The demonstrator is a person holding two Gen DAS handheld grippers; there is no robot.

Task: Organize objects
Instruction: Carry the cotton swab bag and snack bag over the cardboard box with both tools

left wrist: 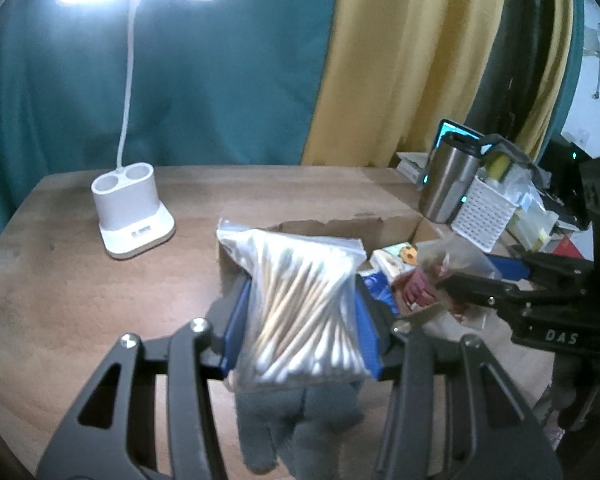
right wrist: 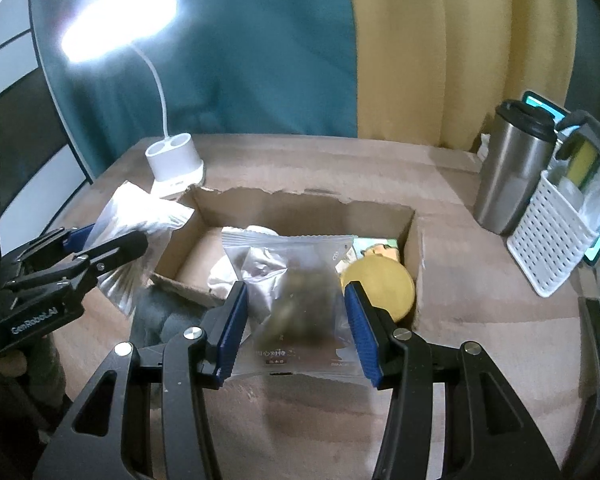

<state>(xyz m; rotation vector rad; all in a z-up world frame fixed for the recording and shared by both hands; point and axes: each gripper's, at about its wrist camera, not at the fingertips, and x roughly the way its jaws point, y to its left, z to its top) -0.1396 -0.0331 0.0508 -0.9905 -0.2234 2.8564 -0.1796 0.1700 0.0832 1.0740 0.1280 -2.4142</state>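
While gripped, swab bag [left wrist: 300, 304] upright.

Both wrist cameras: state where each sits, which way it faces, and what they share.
Left wrist: sits behind the left claw, facing down-forward at its cotton swab bag over the table; a grey gloved hand and the right claw show.
Right wrist: sits behind the right claw, facing its snack packet over the cardboard box; the left claw shows.
Shared: box, desk lamp, steel tumbler, white basket.
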